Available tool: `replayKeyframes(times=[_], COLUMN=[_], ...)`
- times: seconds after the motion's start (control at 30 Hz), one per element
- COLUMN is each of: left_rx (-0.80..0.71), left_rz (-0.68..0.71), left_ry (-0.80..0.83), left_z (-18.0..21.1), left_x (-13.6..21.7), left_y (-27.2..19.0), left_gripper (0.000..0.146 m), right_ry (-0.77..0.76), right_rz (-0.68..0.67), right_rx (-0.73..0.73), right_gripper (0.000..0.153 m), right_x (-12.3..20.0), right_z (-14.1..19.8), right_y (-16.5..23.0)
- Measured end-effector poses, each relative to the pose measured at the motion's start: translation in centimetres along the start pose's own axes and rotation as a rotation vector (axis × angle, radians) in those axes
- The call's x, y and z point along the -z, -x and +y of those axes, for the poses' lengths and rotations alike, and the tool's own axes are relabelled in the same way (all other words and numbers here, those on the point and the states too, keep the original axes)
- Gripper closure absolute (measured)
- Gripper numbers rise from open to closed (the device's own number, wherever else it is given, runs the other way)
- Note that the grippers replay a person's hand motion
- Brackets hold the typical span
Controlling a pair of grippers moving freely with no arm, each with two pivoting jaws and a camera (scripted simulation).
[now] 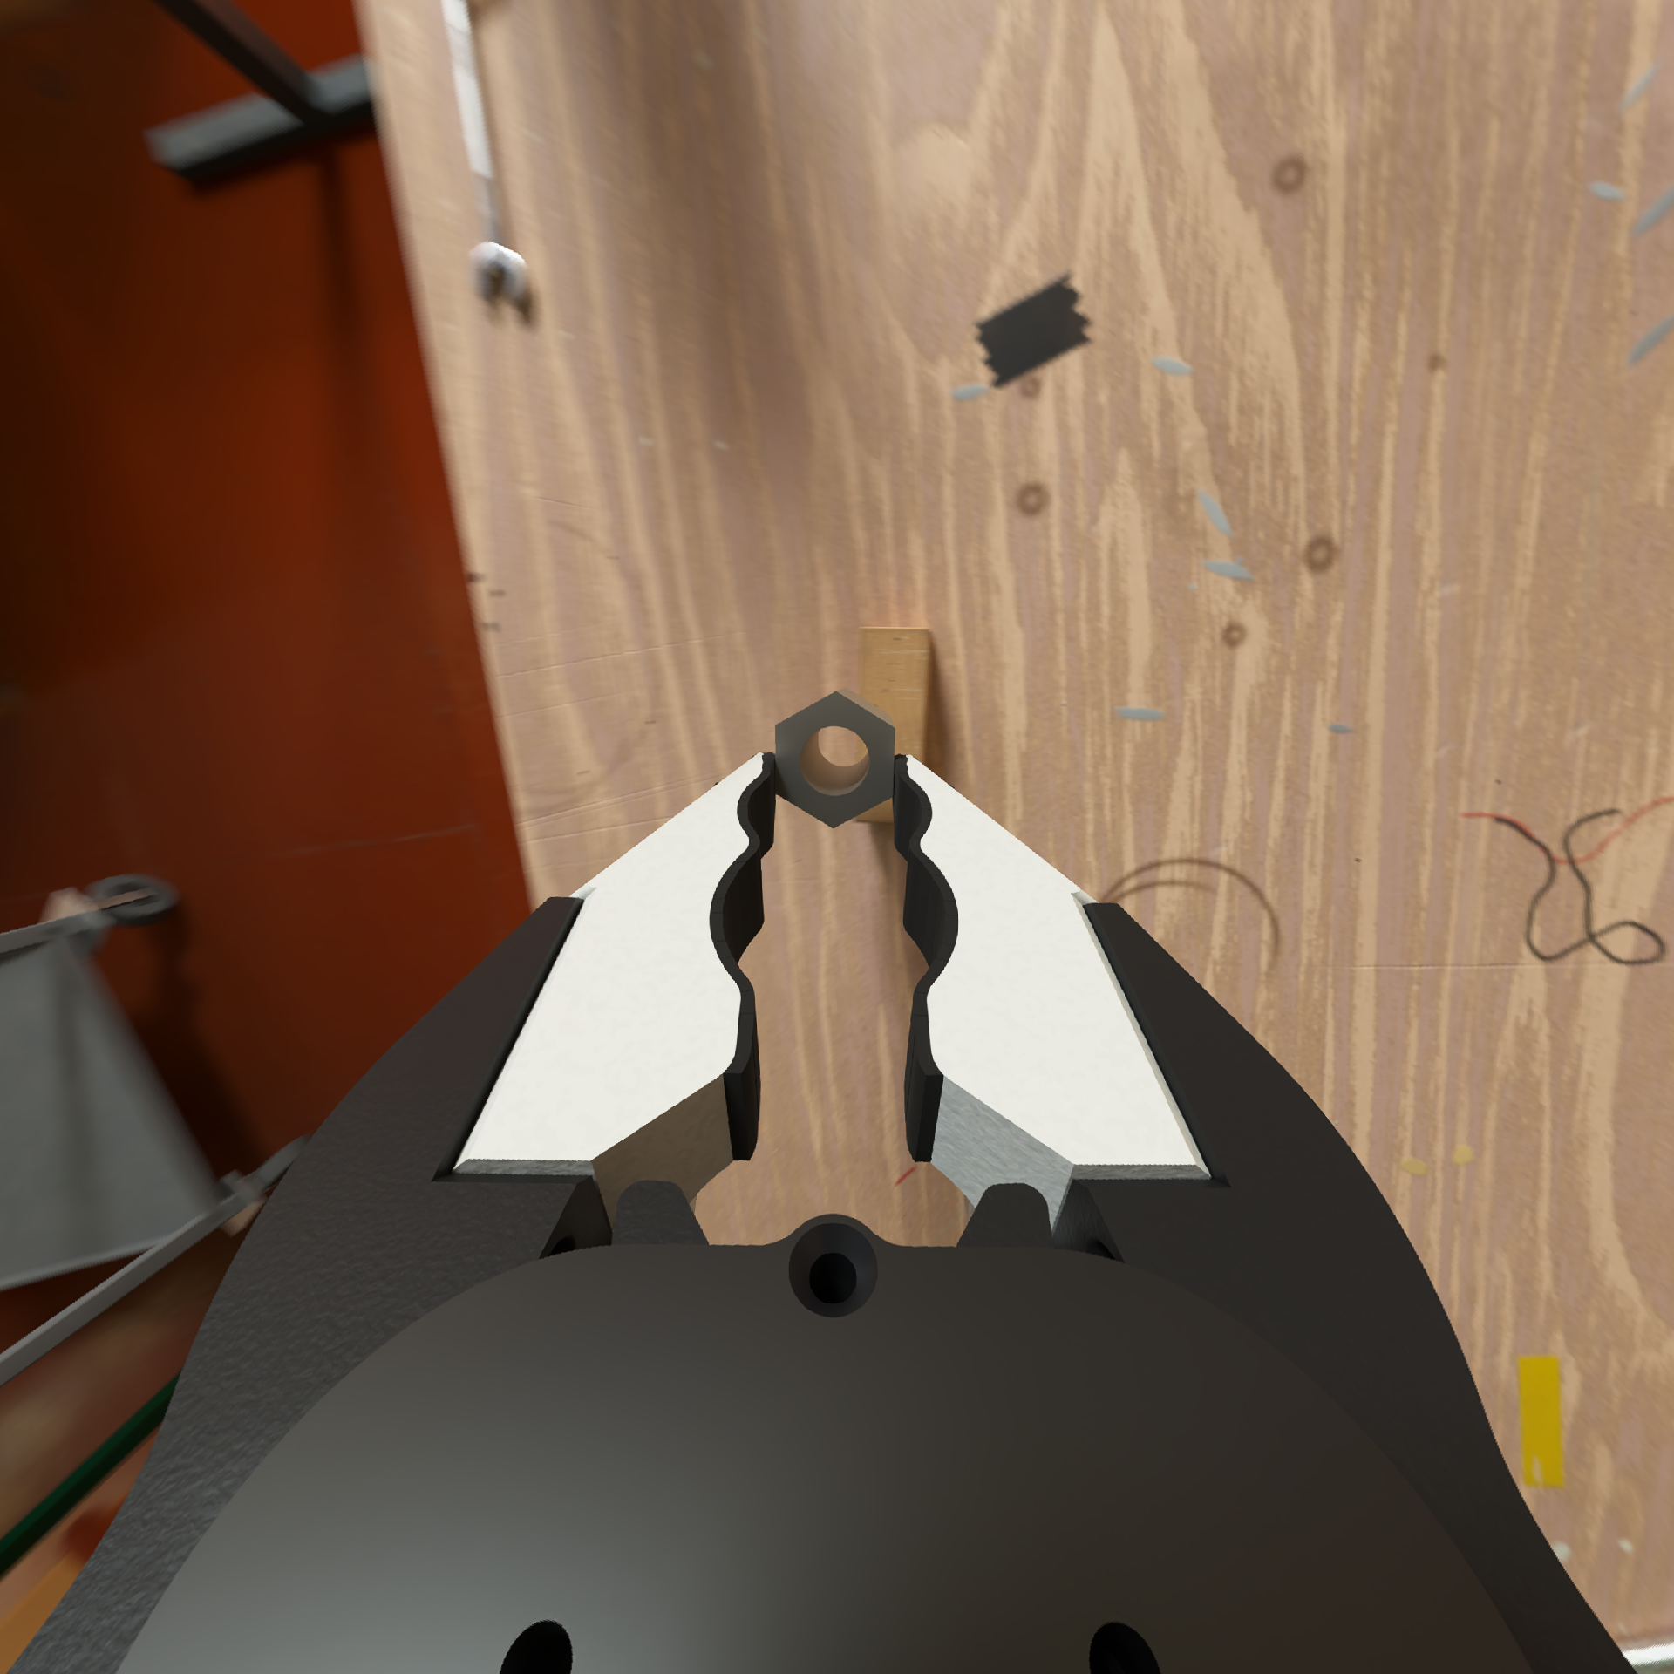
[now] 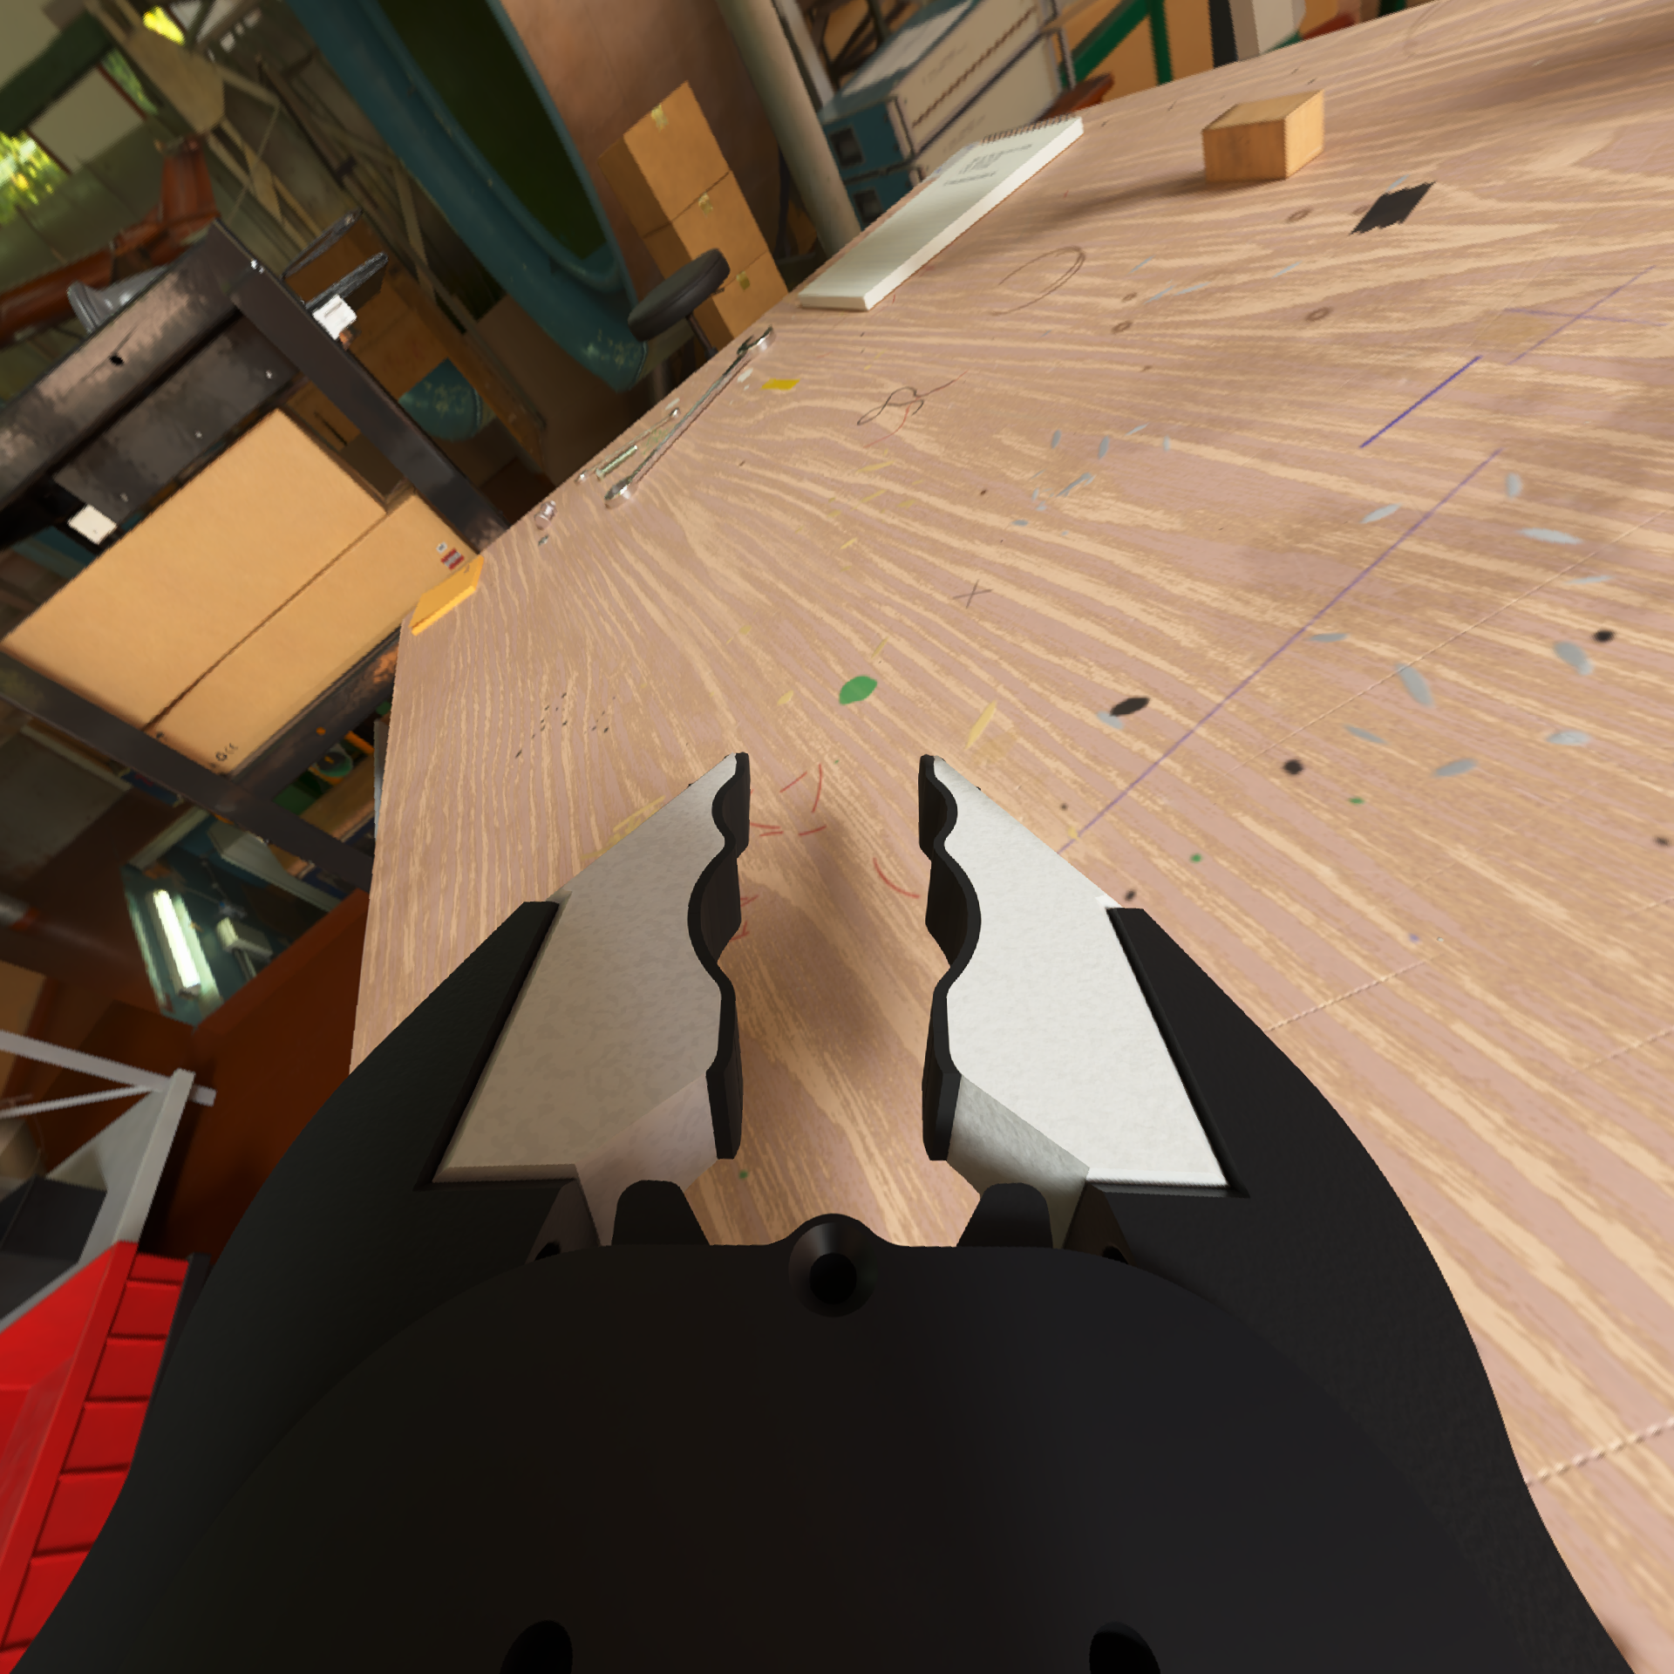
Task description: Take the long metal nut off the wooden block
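my left gripper (image 1: 834, 770) pinches the long metal nut (image 1: 834, 770) over the wooden block (image 1: 895, 675), near the table's left edge; i'd lift straight, squeezing firmly.

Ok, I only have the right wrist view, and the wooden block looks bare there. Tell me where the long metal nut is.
Observer: The long metal nut is between the tips of the left tongs, touched on both flanks.
Operator: Give me its orientation.
Observer: It is end-on to the left camera; I look straight through its bore.
Operator: Say what lies past it.
Observer: The wooden block, partly hidden behind the nut, on the tabletop.
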State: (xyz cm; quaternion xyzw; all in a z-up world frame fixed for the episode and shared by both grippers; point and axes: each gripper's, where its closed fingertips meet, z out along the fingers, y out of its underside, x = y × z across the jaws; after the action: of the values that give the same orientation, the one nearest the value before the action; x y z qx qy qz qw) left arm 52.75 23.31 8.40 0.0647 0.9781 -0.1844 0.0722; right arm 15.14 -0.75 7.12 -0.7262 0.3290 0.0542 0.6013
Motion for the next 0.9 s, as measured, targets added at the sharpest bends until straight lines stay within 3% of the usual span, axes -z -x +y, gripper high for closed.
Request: replayKeyframes(times=[0.13,0.33,0.47,0.57,0.63,0.73,0.9], left_rx=[-0.003,0.019,0.026,-0.006,-0.023,-0.056,-0.094], left_rz=[-0.283,-0.765,-0.994,-1.133,-1.184,-1.231,-1.170], left_ry=[-0.034,-0.079,-0.175,-0.244,-0.288,-0.325,-0.347], left_z=[-1.4,-5.0,-10.3,-15.5,-18.9,-23.1,-27.4], left_x=[6.3,22.6,32.8,36.9,36.9,33.0,18.1], left_y=[2.0,4.3,3.7,2.2,0.9,-1.2,-6.0], left_gripper=[0.121,0.121,0.121,0.121,0.121,0.121,0.121], right_ry=[-0.042,-0.074,-0.067,-0.063,-0.071,-0.104,-0.193], right_rz=[0.026,0.098,0.114,0.127,0.129,0.162,0.197], right_rx=[-0.007,0.026,0.058,0.087,0.101,0.114,0.167], right_gripper=[0.117,0.118,0.118,0.118,0.118,0.118,0.118], right_x=[0.4,0.8,0.7,0.7,0.9,1.5,3.6], right_z=[-0.8,-1.5,-1.4,-1.4,-1.7,-2.5,-4.3], right_y=[-0.5,-0.8,-0.1,0.4,0.7,0.9,1.1])
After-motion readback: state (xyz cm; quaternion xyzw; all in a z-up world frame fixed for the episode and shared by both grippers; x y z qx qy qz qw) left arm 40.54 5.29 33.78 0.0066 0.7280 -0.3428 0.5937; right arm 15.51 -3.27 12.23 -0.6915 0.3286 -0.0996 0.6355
